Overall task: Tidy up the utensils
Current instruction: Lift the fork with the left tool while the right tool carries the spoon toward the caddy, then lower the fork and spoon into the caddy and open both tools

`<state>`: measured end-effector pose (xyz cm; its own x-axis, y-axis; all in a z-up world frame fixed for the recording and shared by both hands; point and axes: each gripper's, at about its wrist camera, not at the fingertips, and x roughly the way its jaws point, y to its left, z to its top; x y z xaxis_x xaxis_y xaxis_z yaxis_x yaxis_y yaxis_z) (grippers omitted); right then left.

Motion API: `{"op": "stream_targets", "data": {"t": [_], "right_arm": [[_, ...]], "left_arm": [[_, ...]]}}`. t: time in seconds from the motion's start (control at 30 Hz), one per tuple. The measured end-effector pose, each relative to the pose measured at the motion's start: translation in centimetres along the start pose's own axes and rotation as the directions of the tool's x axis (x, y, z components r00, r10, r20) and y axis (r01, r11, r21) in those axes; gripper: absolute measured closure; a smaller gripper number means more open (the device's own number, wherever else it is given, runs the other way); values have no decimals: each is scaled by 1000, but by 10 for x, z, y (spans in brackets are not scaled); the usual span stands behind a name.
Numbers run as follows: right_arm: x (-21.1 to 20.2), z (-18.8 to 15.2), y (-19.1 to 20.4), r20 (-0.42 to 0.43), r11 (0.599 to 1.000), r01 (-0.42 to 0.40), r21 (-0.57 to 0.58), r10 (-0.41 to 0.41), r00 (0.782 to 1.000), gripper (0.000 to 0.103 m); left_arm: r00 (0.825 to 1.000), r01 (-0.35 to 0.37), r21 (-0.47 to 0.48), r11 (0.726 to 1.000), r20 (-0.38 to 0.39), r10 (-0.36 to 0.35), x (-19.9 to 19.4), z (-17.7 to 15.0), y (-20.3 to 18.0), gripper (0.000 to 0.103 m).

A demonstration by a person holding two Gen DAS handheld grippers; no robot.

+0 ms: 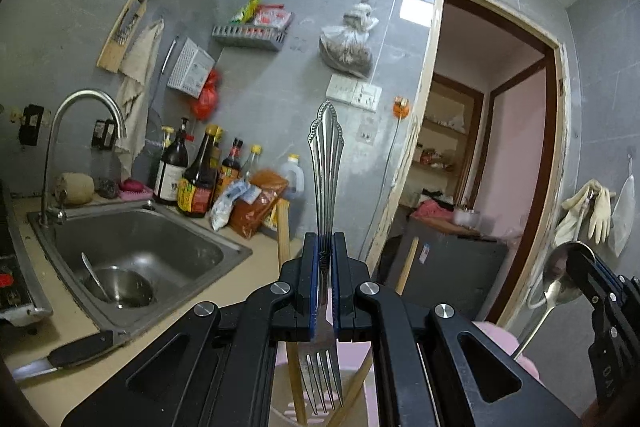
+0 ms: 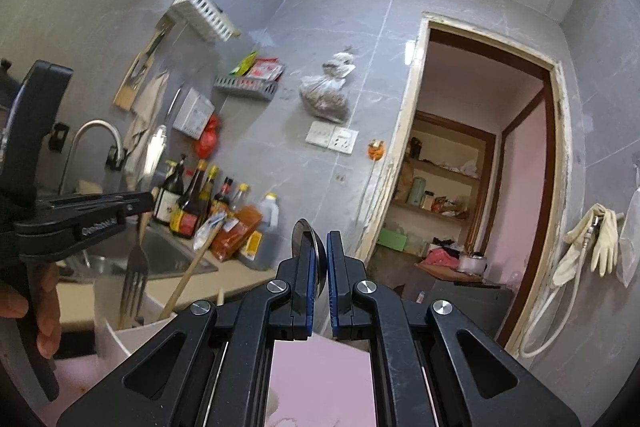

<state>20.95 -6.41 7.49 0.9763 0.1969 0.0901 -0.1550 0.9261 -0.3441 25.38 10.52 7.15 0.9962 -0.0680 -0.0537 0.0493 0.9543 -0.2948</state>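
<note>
- The left tongs (image 1: 325,259) are clamped on a fork (image 1: 326,163) at mid-handle, tines down, probably so it drops straight into the pink holder (image 1: 524,351) just below.
- The right tongs (image 2: 319,259) pinch a spoon (image 2: 306,241) by its bowl, handle hanging down beside that holder.
- Chopsticks (image 1: 285,239) stand in it already.
</note>
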Motion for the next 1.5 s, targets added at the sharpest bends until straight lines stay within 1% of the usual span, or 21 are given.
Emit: {"op": "stream_targets", "data": {"t": [0.2,0.33,0.5,0.63,0.73,0.8,0.83,0.87,0.97,1.03,1.07,1.1,1.13,1.17,1.23,1.27,1.3,1.33,1.4,1.43,1.5], "right_arm": [[13,-12,8,-65,998,-63,11,64,996,100],[21,-20,9,-115,993,-110,51,115,987,99],[31,-29,3,-163,973,-180,143,202,966,98],[37,-34,-5,-185,946,-217,241,265,947,96],[37,-36,-11,-179,928,-232,290,291,940,93],[37,-35,-14,-167,920,-235,315,298,940,88],[36,-34,-15,-156,914,-242,325,304,940,85],[34,-32,-17,-145,912,-242,330,303,942,82],[29,-25,-18,-119,918,-233,322,283,952,81],[24,-21,-20,-95,922,-219,320,261,961,78],[22,-19,-21,-85,924,-211,318,250,965,74],[20,-17,-22,-76,929,-200,312,234,969,68],[18,-15,-22,-65,934,-187,305,217,974,63],[14,-14,-23,-52,938,-176,298,200,978,53],[8,-11,-23,-28,950,-148,275,162,986,49],[5,-9,-23,-22,959,-128,254,138,990,46],[3,-7,-22,-18,966,-110,234,118,993,38],[-1,-6,-22,-12,971,-94,221,99,995,34],[-8,-4,-25,5,977,-64,205,65,998,21],[-11,-3,-26,10,980,-50,195,49,999,18],[-19,-1,-30,16,983,-31,183,28,999,8]], "left_arm": [[999,10,48,999,-48,-7,2,-18,-6,99],[996,28,59,998,-88,-23,4,-27,-7,99],[989,70,36,997,-133,-65,5,-33,-9,99],[987,84,32,996,-142,-79,3,-34,-9,98],[988,93,23,995,-127,-90,-1,-31,-9,96],[988,102,7,995,-116,-101,-4,-28,-7,86],[988,107,-1,994,-112,-106,-6,-28,-7,84],[988,112,-9,994,-106,-112,-7,-26,-6,81],[988,116,-13,993,-99,-117,-10,-23,-7,80],[989,119,-9,993,-90,-120,-13,-22,-9,75],[989,120,-8,993,-85,-120,-15,-21,-9,68],[989,122,-9,993,-79,-122,-16,-21,-10,64],[990,126,-11,992,-70,-126,-18,-20,-10,62],[990,127,-11,992,-66,-127,-20,-19,-11,60],[992,116,-4,993,-56,-116,-23,-17,-12,54],[993,105,0,994,-44,-105,-25,-17,-13,47],[995,97,2,995,-33,-97,-26,-16,-14,39],[996,90,5,996,-18,-90,-29,-15,-15,35],[996,86,4,996,-2,-86,-32,-14,-16,18],[996,85,2,996,3,-85,-33,-13,-16,15],[996,87,3,996,11,-87,-37,-12,-19,8]]}}
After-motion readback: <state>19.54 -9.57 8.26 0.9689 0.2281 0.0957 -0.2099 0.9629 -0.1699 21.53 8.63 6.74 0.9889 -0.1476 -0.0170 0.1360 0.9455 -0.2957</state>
